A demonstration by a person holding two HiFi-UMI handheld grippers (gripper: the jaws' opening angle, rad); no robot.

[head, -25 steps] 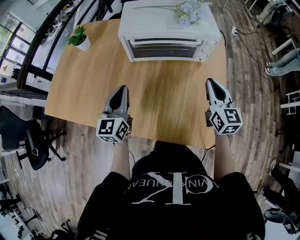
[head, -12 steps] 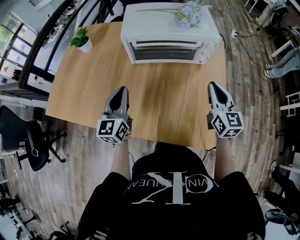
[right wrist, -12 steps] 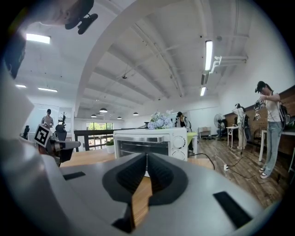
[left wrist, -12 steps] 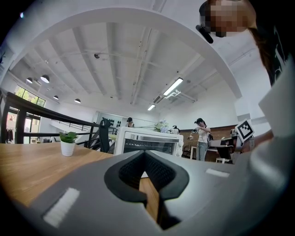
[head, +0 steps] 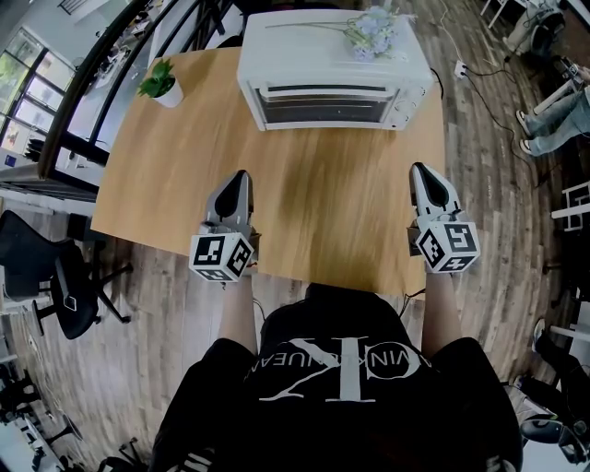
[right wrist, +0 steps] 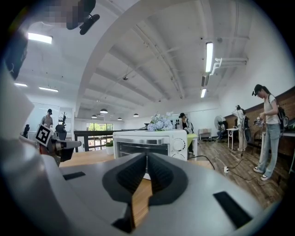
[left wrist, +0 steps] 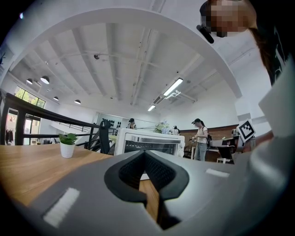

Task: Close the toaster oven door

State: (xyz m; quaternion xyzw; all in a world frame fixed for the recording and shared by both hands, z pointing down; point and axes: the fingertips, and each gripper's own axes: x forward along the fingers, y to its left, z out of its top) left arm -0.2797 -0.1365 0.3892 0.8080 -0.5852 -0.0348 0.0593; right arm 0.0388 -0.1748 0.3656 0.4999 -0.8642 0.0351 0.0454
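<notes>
A: Toaster oven (head: 332,69), where?
B: Far end of table (head: 323,198), centre-right. Door (head: 321,100) faces the person, looks flush w/ the front, upright.
A: Left gripper (head: 240,174)?
B: Over near edge, left side. Jaws pressed together at the tips, nothing btwn them. Well apart from oven.
A: Right gripper (head: 419,169)?
B: Near right edge, same row as left. Jaws clenched too, empty, pointing at oven.
A: Other items?
B: Potted plant (head: 161,81) at far left corner; flowers (head: 373,23) lying on top of oven.
</notes>
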